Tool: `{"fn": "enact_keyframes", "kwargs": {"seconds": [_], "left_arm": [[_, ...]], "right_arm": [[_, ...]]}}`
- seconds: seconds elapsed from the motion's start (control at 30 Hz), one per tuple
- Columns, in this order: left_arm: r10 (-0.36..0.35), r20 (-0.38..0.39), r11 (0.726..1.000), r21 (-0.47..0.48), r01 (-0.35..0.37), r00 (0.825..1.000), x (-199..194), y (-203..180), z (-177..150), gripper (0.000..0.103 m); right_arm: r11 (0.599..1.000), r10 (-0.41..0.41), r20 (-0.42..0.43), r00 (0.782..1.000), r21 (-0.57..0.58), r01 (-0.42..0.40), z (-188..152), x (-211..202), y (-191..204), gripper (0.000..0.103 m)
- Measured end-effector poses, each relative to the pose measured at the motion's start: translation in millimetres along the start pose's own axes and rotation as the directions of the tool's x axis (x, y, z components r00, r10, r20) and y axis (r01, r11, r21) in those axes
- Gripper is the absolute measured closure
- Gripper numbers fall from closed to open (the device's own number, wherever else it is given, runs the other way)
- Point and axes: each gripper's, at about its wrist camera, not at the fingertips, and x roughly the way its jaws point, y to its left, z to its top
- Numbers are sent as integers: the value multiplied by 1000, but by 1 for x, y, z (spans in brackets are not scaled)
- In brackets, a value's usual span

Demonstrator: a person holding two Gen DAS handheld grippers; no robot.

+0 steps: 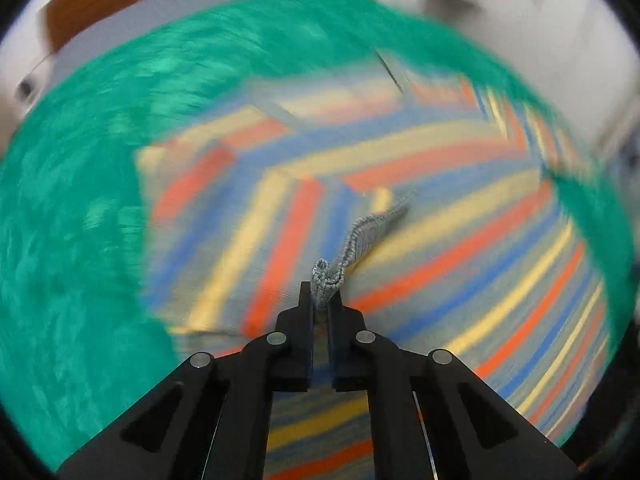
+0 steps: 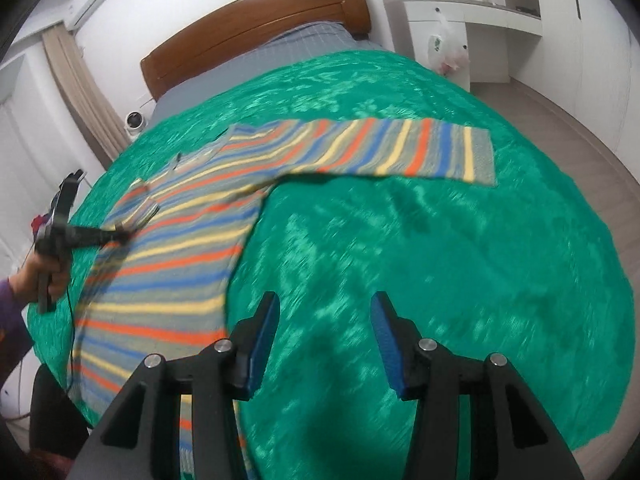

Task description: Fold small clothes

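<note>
A striped sweater (image 2: 168,256) in grey, orange, blue and yellow lies on a green blanket (image 2: 400,260), one sleeve (image 2: 400,152) stretched out flat to the right. My left gripper (image 1: 322,296) is shut on the sweater's grey ribbed edge (image 1: 360,236), which rises in a bunched strip from the striped cloth (image 1: 440,208). In the right wrist view the left gripper (image 2: 124,235) sits at the sweater's left side, held by a hand (image 2: 44,276). My right gripper (image 2: 324,312) hangs open over bare blanket just right of the sweater's body, nothing between its blue pads (image 2: 260,344).
The blanket covers a bed with a brown wooden headboard (image 2: 256,20). A white cabinet (image 2: 424,20) with a plastic bag (image 2: 444,50) stands at the back right. Wooden floor (image 2: 580,152) runs along the right. A dark chair (image 2: 52,412) is at the lower left.
</note>
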Motion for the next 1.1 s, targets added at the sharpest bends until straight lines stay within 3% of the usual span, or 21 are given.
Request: {"fn": "enact_keyframes", "kwargs": {"seconds": [0.07, 0.1, 0.17, 0.23, 0.27, 0.33, 0.5, 0.83, 0.93, 1.1], "left_arm": [[2, 79, 985, -172, 12, 997, -28, 43, -1, 99], [32, 116, 958, -287, 2, 993, -44, 74, -5, 99], [137, 136, 887, -459, -60, 981, -65, 126, -19, 99], [287, 70, 773, -606, -188, 955, -78, 181, -42, 100], [326, 33, 729, -645, -229, 945, -78, 199, -53, 100], [367, -32, 669, -685, -287, 930, -74, 221, -69, 100], [358, -115, 583, -748, -318, 927, -49, 243, -100, 100], [332, -122, 499, -819, -284, 935, -40, 252, -123, 101], [332, -127, 499, -817, -288, 935, -38, 256, -129, 101], [350, -135, 533, -785, -315, 927, -33, 252, -125, 98]], "right_arm": [[1000, 0, 5, 1000, 1, 0, -6, -4, 3, 56], [1000, -1, 8, 1000, 0, 1, -7, -4, 5, 56], [1000, -2, 19, 1000, -6, 2, -9, -7, 9, 56], [1000, 2, 19, 1000, -7, -2, -11, -6, 12, 55], [1000, 6, 13, 1000, -5, -6, -12, -4, 13, 55], [1000, 7, -2, 1000, 1, -7, -13, 2, 14, 55], [1000, -3, -24, 1000, 3, 3, -19, 9, 21, 55], [998, -55, -44, 997, -15, 55, -25, 14, 25, 55], [997, -72, -44, 996, -11, 71, -26, 15, 23, 55], [996, -84, -54, 995, 7, 85, -26, 18, 17, 55]]}}
